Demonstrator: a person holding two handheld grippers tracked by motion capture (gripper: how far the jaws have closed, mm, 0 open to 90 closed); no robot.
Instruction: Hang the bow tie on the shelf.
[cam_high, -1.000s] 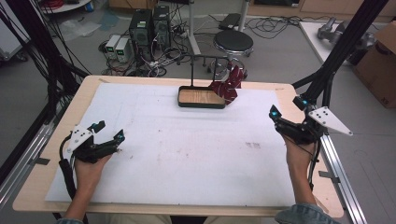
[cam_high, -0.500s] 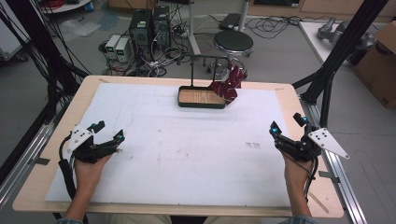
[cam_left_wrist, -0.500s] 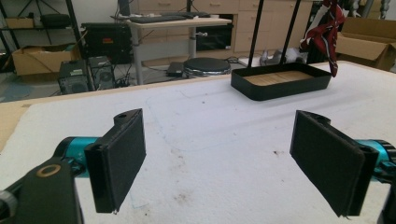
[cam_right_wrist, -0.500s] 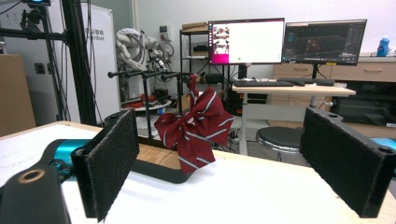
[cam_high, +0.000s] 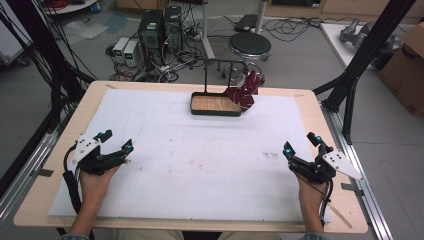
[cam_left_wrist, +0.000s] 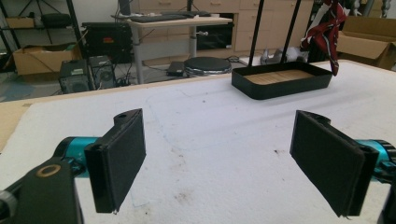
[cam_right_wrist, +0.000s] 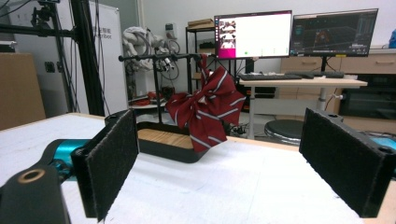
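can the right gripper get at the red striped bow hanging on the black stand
Probably yes: the right gripper is open and faces the red striped bow, with bare white table cover between them.

High overhead forward-down; both gripper views low, sharing tray (cam_left_wrist: 282, 81).

Grey floor (cam_high: 300, 55), round stool (cam_high: 249, 46), two monitors (cam_right_wrist: 252, 34).

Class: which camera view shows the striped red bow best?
The right gripper view: the bow hangs large, stripes clear. The high view shows it small; the left gripper view catches its edge.
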